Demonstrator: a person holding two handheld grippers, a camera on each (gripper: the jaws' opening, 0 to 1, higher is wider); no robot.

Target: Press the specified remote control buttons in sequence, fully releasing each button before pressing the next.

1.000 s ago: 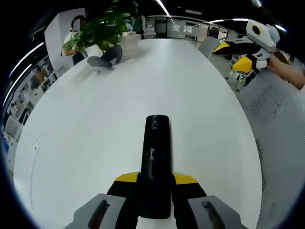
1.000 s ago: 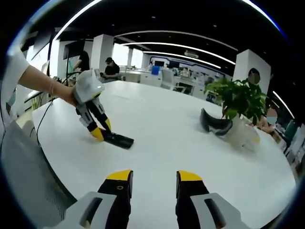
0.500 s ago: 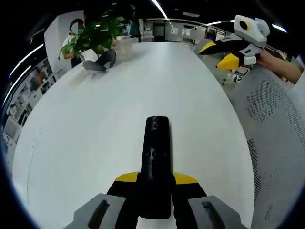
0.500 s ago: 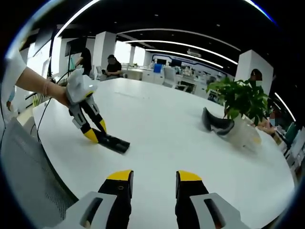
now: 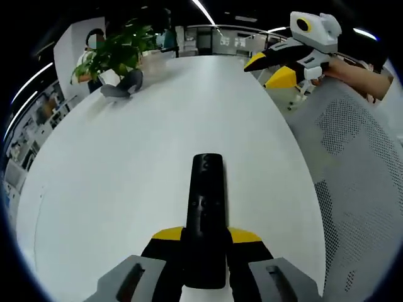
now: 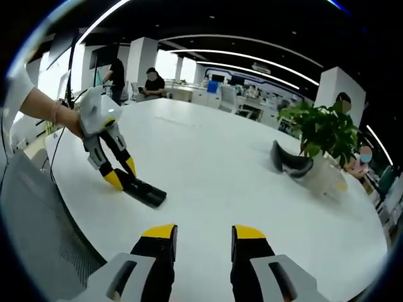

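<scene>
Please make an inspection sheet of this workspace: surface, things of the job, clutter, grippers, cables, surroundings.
Surface: white table, bare around the work.
Job's things: black remote control, lying on the table, near end between the left gripper's jaws.
Clutter: potted plant and dark curved object at the far side.
Grippers: left gripper shut on the remote control; right gripper open, above the table.
Cables: dark cable by the table edge.
Surroundings: open office, mesh chair, people seated far away.

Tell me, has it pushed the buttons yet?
Done: the left gripper has clamped the long black plastic remote control on the white table. In hand: the right gripper hovers open, away from it. Left: apparently every button press; none is being pressed now.
</scene>
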